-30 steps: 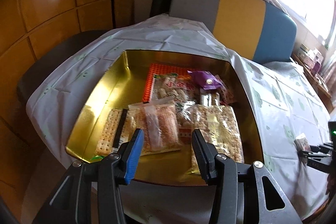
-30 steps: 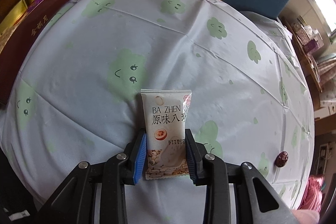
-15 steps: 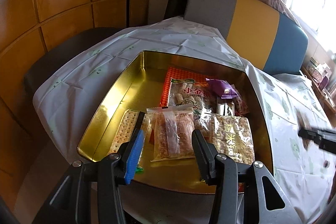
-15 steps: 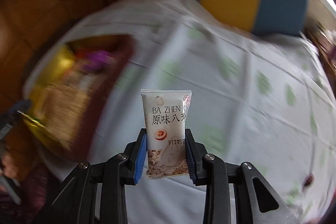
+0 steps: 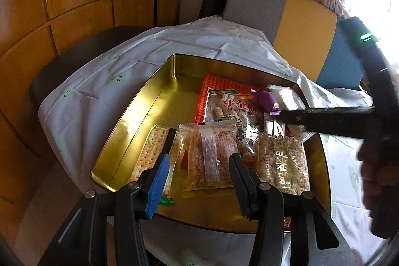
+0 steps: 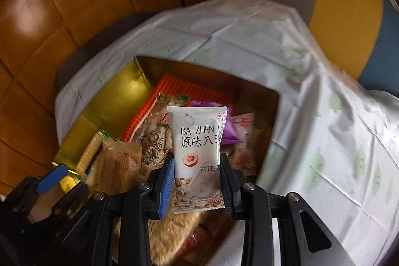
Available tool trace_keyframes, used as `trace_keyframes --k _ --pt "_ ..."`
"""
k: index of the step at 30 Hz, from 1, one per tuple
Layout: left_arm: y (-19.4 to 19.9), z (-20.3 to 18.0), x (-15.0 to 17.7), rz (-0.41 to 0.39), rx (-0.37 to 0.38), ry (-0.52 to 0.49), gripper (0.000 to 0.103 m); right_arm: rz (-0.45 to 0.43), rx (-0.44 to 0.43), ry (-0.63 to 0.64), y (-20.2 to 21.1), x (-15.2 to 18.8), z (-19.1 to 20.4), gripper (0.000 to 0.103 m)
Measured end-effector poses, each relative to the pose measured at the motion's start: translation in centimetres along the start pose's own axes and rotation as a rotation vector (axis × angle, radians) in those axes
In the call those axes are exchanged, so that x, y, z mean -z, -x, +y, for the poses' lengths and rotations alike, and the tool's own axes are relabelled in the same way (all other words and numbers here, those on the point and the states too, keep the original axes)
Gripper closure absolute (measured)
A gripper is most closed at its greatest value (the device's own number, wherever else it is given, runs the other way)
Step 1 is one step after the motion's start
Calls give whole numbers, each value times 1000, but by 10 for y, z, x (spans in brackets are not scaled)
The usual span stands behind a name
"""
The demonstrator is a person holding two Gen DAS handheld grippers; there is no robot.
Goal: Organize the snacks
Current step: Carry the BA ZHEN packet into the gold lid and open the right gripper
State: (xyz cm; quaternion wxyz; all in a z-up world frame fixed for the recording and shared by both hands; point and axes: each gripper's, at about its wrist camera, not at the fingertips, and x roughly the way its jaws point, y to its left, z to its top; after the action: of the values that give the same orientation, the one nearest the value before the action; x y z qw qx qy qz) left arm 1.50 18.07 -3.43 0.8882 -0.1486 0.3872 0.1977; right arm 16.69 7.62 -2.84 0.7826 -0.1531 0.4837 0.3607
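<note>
Two tongs are in view. Left tongs [image 5: 199,166] hang released over the near end of the gold tin [image 5: 139,116], nothing between the pads. Right tongs [image 6: 197,181] are clenched on a white snack packet [image 6: 197,141], held upright above the tin's right side.

Largest first: the surface, under a white cloth [image 5: 104,76] with green prints, carries the tin; its near rim is cut off behind the left tongs. One striped chair [image 5: 304,36] stands beyond the tin. Inside the tin I count one orange packet [image 5: 212,86] at the far end, partly covered by a clear bag of sticks [image 5: 229,109]; one rice-cake pack [image 5: 281,163] at the near right; one clear-wrapped cake [image 5: 209,158] in the near middle; one cracker pack [image 5: 152,148] left of it; one purple sweet [image 5: 264,101]. Items beneath the right tongs are blurred.

A second ago the white packet hung over bare cloth away from the tin; the left tongs have barely shifted.
</note>
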Motion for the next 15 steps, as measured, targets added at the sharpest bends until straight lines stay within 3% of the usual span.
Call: trace_keyframes --k 3,6,15 --pt "-2 1 0 4 1 2 52 64 53 33 -27 0 2 67" --pt "-3 0 1 3 0 0 52 72 54 21 -32 4 -2 63" --pt "-1 -6 4 5 2 -20 52 -31 83 47 -4 13 2 65"
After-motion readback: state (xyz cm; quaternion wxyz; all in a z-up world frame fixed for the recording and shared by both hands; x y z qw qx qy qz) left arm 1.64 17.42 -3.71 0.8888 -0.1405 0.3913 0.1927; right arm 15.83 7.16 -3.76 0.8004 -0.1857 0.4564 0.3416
